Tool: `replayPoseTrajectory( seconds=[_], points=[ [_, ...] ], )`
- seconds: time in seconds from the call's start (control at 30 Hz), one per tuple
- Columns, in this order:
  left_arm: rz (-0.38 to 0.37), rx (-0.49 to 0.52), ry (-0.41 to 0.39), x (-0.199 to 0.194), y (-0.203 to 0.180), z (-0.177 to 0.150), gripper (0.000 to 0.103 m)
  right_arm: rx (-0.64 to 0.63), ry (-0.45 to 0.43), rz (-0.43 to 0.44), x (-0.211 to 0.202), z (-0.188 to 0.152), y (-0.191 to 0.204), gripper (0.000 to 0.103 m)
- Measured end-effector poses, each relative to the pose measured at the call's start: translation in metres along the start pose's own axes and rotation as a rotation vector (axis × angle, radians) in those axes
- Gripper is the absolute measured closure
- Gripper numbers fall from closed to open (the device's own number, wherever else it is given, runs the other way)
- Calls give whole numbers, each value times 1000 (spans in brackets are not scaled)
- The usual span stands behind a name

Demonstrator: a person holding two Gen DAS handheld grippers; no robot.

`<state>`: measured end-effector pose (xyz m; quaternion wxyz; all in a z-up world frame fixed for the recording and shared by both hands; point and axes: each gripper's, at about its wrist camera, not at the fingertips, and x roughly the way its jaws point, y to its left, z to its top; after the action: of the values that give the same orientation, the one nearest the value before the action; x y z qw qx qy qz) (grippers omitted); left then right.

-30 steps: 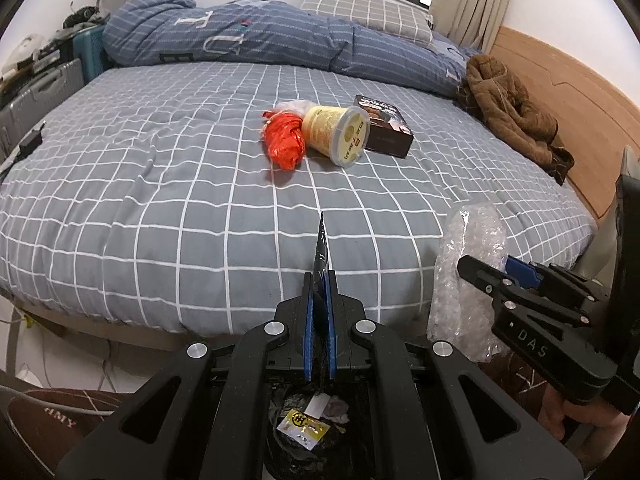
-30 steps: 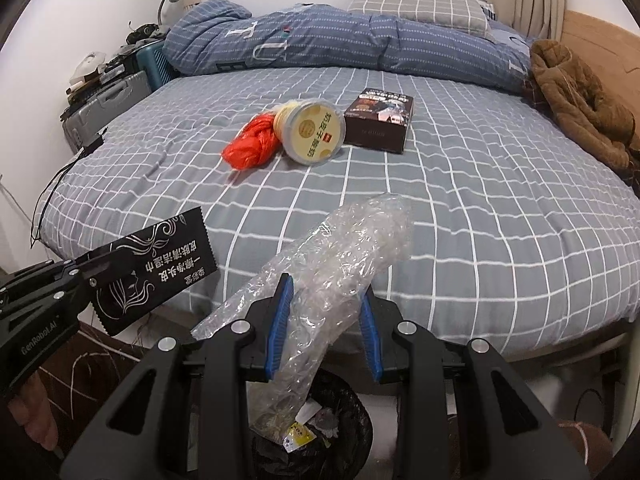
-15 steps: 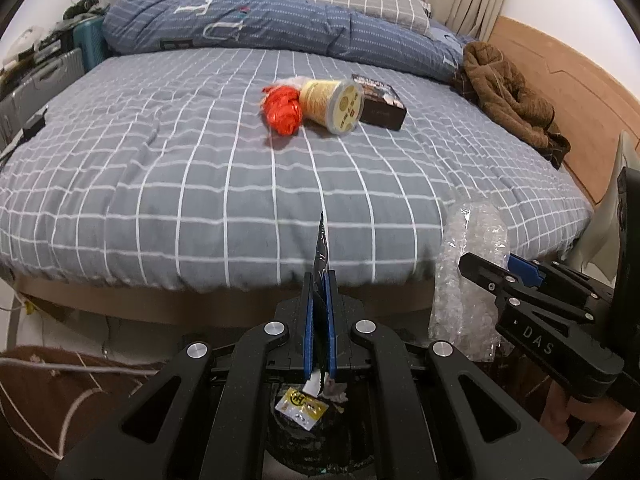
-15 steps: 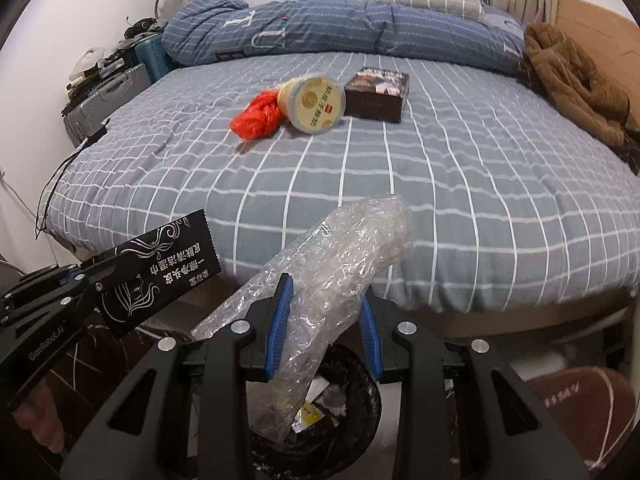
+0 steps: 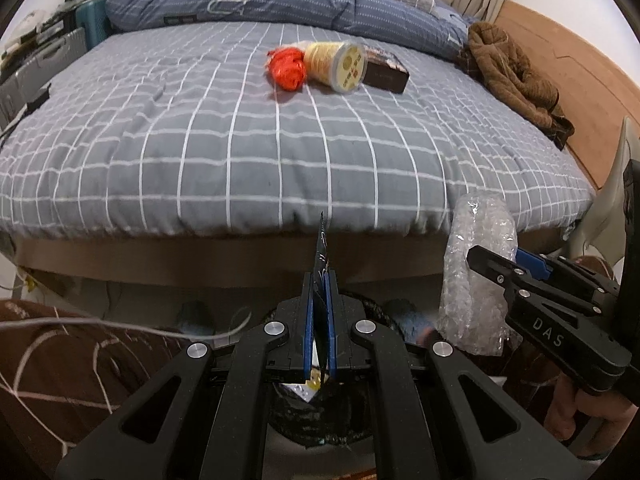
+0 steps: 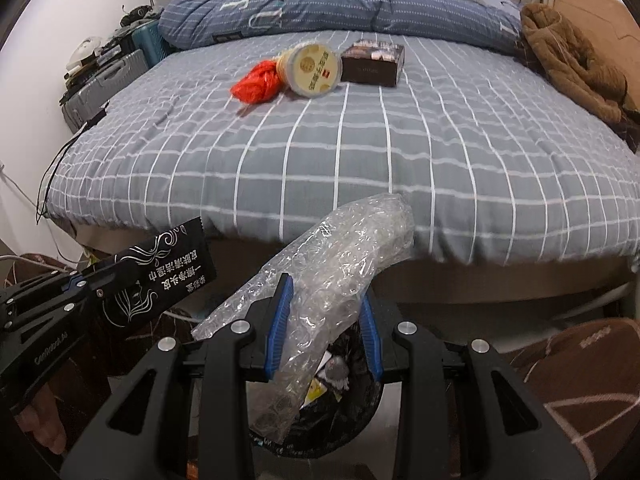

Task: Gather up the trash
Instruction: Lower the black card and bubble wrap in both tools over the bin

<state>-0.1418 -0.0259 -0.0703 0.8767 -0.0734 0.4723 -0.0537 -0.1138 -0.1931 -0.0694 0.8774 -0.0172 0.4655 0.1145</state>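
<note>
- Currently the left gripper (image 5: 319, 280) is clenched flat on a black sachet (image 6: 160, 276); in the left wrist view the sachet shows edge-on, standing up between the blue pads at centre frame.
- The right gripper (image 6: 324, 320) is clamped on a roll of clear bubble wrap (image 6: 332, 272). The wrap bulges above the jaws toward the frame centre and hangs below them.
- A black-lined trash bin (image 6: 352, 412) sits at the lower centre of the right wrist view, directly beneath the bubble wrap. Paper scraps lie inside it.
- In the left wrist view the same bin shows under the left gripper, lower centre, partly hidden by the gripper body.
- On the grey checked bed (image 5: 240, 140), upper centre of both views, three items lie close together: an orange plastic bag (image 5: 287, 68), a round yellow tub (image 5: 340, 65) on its side, and a dark box (image 5: 386, 72).
- The tub touches the orange bag; the box lies just beside the tub.
- A brown garment (image 5: 512, 76) lies at the upper right edge of the bed.
- A folded blue duvet (image 6: 320, 8) runs across the top of the frame.
</note>
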Motion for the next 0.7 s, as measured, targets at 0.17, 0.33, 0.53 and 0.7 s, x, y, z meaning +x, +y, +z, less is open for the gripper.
replayPoseTrajectory(
  seconds=[0.17, 0.33, 0.53, 0.7],
  points=[
    [-6, 7, 35, 4, -3, -13, 99, -4, 41, 0, 1, -16, 6, 72],
    [11, 40, 70, 23, -7, -21, 99, -9, 106, 9, 20, -23, 6, 72],
    [20, 43, 141, 53, -3, -29, 99, -2, 170, 6, 44, -28, 1, 72],
    [8, 24, 188, 72, 4, -31, 99, 9, 231, 20, 64, -34, -2, 72]
  ],
)
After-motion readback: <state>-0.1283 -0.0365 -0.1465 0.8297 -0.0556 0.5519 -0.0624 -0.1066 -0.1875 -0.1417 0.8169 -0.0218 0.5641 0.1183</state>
